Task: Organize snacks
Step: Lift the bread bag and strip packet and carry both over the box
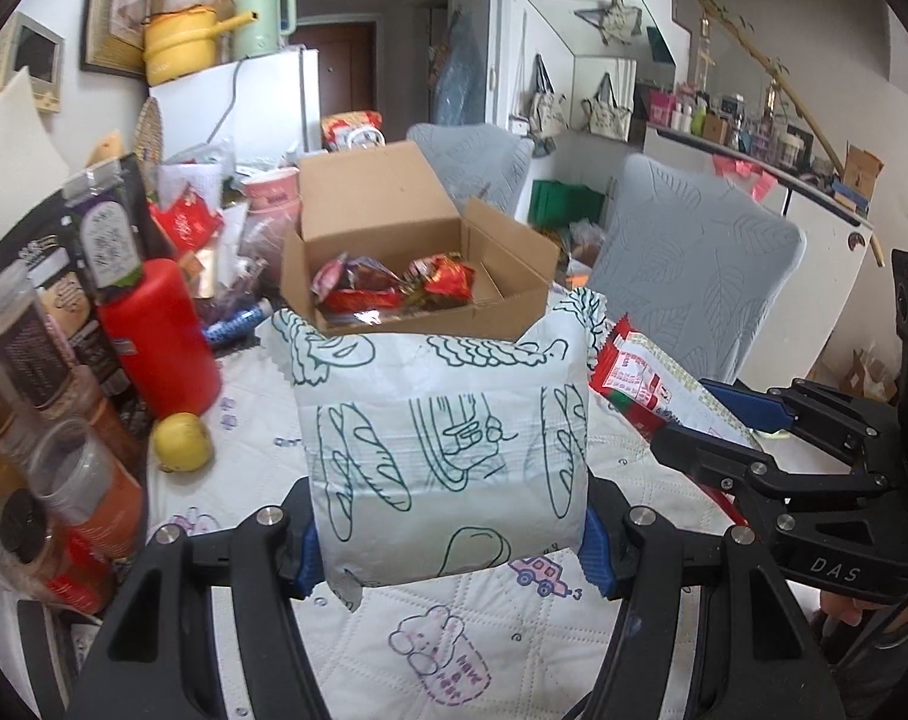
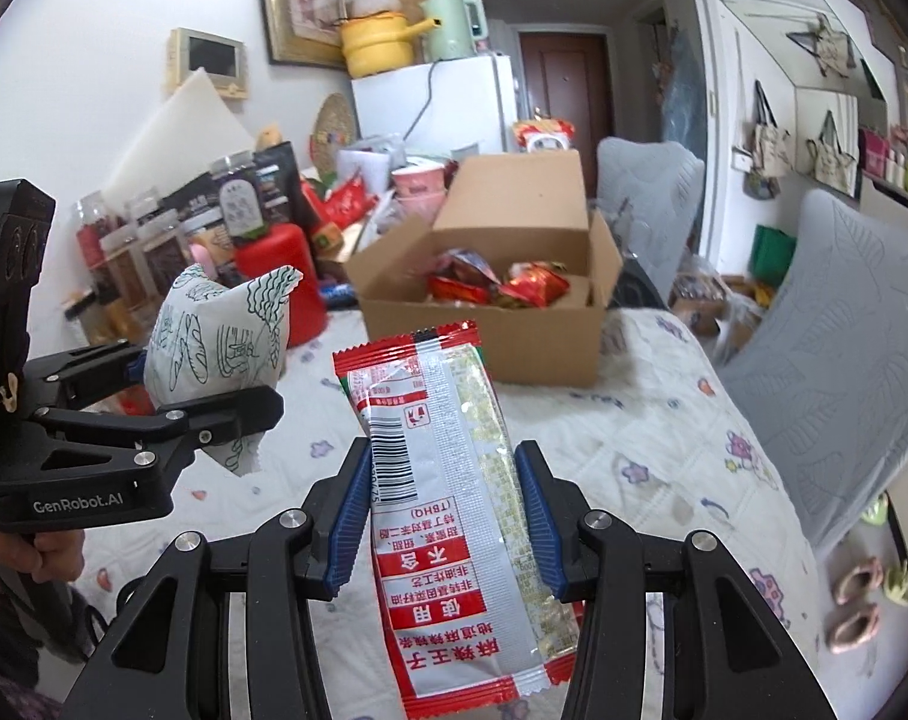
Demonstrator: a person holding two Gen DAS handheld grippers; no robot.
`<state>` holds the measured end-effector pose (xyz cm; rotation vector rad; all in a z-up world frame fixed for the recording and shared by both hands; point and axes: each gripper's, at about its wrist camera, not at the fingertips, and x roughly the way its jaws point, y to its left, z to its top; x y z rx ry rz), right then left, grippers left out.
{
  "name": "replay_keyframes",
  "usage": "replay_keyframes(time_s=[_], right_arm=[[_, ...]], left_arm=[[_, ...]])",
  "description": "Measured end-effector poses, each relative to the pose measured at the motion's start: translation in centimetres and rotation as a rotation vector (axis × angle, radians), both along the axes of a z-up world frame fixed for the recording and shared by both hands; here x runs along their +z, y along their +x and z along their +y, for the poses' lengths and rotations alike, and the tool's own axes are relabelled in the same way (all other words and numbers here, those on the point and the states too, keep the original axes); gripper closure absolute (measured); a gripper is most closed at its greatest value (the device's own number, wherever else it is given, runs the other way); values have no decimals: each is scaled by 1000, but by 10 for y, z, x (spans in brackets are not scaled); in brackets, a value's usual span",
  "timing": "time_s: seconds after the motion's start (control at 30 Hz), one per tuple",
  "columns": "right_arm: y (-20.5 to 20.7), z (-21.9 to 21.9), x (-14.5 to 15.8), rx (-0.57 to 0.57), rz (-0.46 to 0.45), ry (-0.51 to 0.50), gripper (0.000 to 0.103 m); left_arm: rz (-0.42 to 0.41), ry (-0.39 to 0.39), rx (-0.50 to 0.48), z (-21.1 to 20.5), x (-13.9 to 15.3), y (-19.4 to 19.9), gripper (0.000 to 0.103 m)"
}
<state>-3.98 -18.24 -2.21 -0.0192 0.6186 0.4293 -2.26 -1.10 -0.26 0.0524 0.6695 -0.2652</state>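
We were partway through: the open brown cardboard box (image 1: 417,276) already held several red foil snack packets (image 1: 447,282), while two more snacks were in our grip and not yet inside. Our left gripper (image 1: 447,546) had its jaws pinching a puffy white bag printed with green bread drawings (image 1: 441,450), held up in front of the box. Our right gripper (image 2: 441,534) had its jaws pressed on a long red-and-silver snack packet (image 2: 447,510), also short of the box. Both remained to be dropped in. The box stood on the white quilted table (image 2: 634,420), beside a red plastic canister (image 1: 153,336) and crowded jars.
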Motion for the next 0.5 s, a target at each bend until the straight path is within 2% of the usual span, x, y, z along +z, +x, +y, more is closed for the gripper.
replay_keyframes(time_s=[0.27, 0.5], right_arm=[[-3, 19, 23, 42, -58, 16, 56], [8, 31, 41, 68, -102, 13, 56]], left_arm=[[-63, -22, 38, 19, 23, -12, 39], [-95, -39, 52, 28, 38, 0, 39]])
